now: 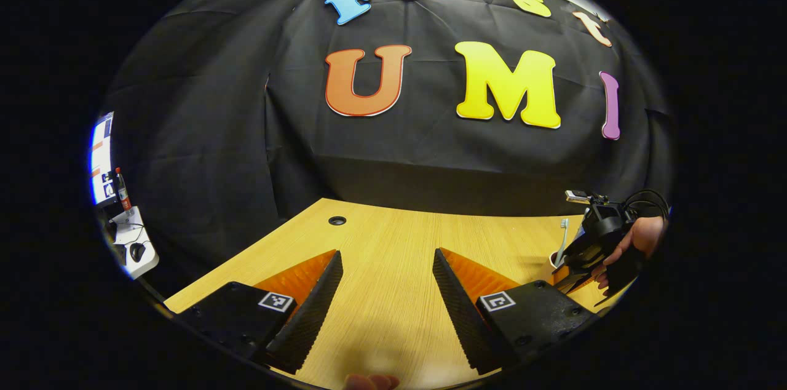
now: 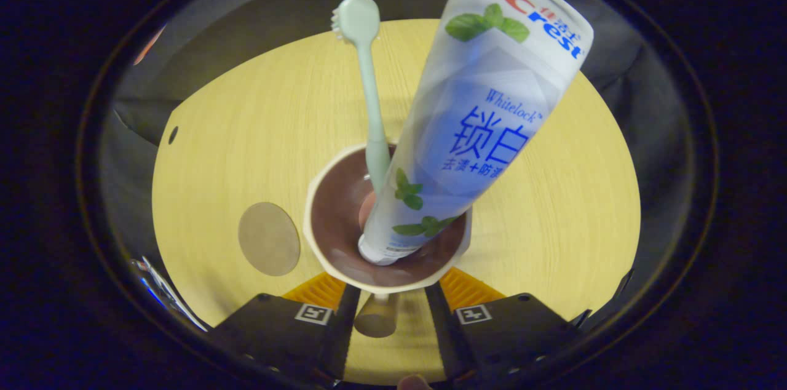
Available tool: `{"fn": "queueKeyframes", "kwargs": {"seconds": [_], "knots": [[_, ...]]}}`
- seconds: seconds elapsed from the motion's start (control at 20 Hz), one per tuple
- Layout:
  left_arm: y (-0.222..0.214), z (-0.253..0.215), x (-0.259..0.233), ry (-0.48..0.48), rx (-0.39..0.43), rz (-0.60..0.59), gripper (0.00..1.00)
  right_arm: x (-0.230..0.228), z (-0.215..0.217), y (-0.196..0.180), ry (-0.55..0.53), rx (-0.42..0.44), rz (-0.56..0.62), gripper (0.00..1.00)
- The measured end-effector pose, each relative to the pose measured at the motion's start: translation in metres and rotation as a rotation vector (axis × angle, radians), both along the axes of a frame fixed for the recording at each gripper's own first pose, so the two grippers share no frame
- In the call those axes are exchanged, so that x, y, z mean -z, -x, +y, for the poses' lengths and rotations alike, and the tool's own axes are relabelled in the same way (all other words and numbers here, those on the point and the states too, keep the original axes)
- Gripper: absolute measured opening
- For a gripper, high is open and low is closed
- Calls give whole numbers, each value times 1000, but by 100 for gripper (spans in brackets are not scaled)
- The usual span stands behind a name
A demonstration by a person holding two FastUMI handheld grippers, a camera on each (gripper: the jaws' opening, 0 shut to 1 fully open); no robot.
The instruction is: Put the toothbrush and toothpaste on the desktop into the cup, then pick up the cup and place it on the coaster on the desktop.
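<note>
In the right gripper view I look down into a cream cup (image 2: 320, 236) with a brown inside. A pale green toothbrush (image 2: 367, 82) and a white-and-blue toothpaste tube (image 2: 486, 107) stand in it, leaning apart. The cup's handle (image 2: 376, 315) lies between the fingers of my right gripper (image 2: 392, 286); a strip of table shows between handle and right finger. A round brown coaster (image 2: 268, 238) lies just left of the cup. In the left gripper view my left gripper (image 1: 387, 254) stands open over bare wood, and the right gripper (image 1: 569, 276) is at the cup (image 1: 551, 261), toothbrush (image 1: 562, 236) sticking up.
The wooden desktop (image 1: 393, 236) has a cable hole (image 1: 337, 220) near its far left corner. A small white side table (image 1: 132, 242) with a bottle and a mouse stands beyond the desk's left edge. A hand (image 1: 639, 239) holds the right gripper.
</note>
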State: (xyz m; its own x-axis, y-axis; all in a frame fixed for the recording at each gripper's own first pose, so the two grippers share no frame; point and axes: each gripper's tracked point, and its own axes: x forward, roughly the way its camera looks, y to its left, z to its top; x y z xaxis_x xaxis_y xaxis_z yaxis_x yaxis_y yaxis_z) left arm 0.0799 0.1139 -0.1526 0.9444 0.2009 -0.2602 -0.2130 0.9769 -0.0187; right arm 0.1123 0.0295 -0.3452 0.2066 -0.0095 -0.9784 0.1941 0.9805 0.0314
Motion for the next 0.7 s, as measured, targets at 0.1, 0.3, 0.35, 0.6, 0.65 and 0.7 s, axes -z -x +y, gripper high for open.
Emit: {"fn": "queueKeyframes", "kwargs": {"seconds": [0.1, 0.3, 0.35, 0.6, 0.65, 0.7], "knots": [[-2, 0, 4, 7, -3, 8, 94, -2, -1, 3, 12, 4, 20, 38], [4, -4, 17, 26, -3, 23, 94, 3, -3, 4, 22, 2, 29, 24], [4, -2, 16, 23, -2, 22, 94, 3, -2, 4, 19, 4, 31, 22], [11, 3, 7, 22, -7, 19, 94, -3, 11, 10, 8, -39, 29, 19], [14, 4, 7, 24, -11, 20, 94, -8, 20, 13, 3, -58, 20, 19], [18, 5, 6, 25, -15, 20, 94, -12, 30, 14, -2, -80, 8, 19]]}}
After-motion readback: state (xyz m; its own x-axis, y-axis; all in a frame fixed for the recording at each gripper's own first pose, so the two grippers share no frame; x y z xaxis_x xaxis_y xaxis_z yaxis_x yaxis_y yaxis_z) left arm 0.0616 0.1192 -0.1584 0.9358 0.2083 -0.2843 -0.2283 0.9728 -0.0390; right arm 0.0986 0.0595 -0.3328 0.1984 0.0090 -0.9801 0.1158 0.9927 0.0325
